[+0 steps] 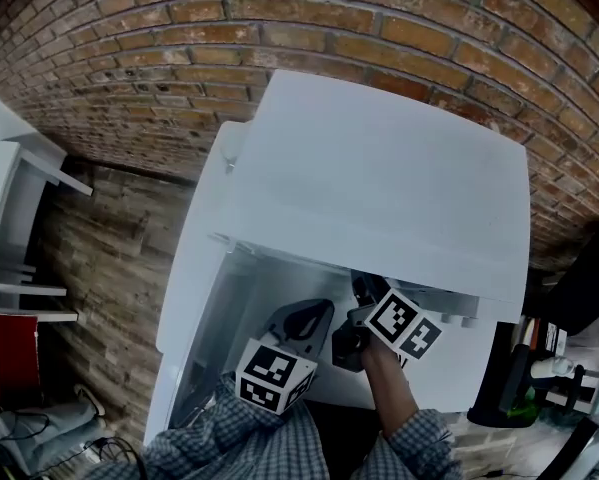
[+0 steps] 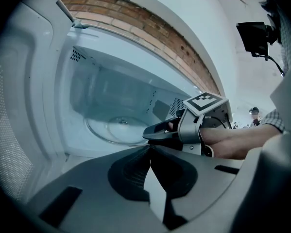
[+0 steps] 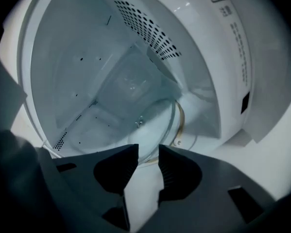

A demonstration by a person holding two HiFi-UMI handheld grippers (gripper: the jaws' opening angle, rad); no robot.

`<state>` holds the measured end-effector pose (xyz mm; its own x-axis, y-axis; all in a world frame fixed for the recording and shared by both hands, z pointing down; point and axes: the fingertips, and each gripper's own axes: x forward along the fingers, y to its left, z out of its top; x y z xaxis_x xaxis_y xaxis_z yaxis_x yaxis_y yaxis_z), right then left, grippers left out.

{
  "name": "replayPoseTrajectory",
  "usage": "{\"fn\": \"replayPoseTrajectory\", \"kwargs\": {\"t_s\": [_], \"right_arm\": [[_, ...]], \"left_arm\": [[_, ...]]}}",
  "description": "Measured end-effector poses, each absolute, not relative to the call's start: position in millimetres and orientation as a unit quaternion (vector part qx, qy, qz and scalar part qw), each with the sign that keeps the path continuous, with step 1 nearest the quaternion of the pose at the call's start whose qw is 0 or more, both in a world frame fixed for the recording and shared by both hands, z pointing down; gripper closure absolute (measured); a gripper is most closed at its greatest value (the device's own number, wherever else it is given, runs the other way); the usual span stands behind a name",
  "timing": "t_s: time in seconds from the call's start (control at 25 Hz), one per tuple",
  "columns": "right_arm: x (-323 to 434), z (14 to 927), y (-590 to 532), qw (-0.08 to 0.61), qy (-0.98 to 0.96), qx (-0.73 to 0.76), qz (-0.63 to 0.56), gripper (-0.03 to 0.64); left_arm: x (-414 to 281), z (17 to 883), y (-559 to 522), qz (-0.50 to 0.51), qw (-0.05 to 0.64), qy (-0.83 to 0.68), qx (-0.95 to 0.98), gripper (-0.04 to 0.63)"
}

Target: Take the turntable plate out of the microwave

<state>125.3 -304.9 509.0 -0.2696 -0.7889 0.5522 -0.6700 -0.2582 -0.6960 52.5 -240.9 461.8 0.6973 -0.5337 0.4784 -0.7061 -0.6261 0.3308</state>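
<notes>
Turntable plate (image 3: 154, 124) lies inside the microwave (image 1: 379, 178), its rim at the tips of the spread right claw (image 3: 148, 150), aligned for pinching. The left claw (image 2: 150, 150) is pressed together, empty.

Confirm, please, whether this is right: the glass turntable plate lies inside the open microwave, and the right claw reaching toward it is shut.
Not quite: the right gripper view shows the right claw open, jaws apart. The glass turntable plate does lie inside the open microwave.

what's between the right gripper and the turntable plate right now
Nothing. In the right gripper view, the right gripper has its open jaws right at the near rim of the glass turntable plate, with no other thing in between.
</notes>
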Motion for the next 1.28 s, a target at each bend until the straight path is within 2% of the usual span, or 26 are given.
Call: {"fn": "replayPoseTrajectory", "kwargs": {"t_s": [0.32,0.48,0.68,0.88,1.0,1.28], "right_arm": [[127,519,-311,0.066,0.585,-0.607,-0.534,0.505],[129,520,-311,0.1,0.579,-0.6,-0.543,0.541],[133,518,-309,0.165,0.562,-0.588,-0.558,0.563],[134,511,-304,0.197,0.567,-0.58,-0.551,0.568],[136,508,-301,0.21,0.566,-0.573,-0.554,0.569],[141,492,-306,0.243,0.575,-0.548,-0.557,0.577]], "left_arm": [[48,465,-247,0.168,0.262,-0.353,0.882,0.586],[45,469,-251,0.155,0.29,-0.358,0.874,0.586],[49,479,-256,0.13,0.358,-0.359,0.852,0.586],[66,488,-257,0.084,0.441,-0.325,0.832,0.579],[74,489,-259,0.028,0.505,-0.301,0.809,0.492],[72,489,-288,-0.096,0.59,-0.314,0.738,0.485]]}}
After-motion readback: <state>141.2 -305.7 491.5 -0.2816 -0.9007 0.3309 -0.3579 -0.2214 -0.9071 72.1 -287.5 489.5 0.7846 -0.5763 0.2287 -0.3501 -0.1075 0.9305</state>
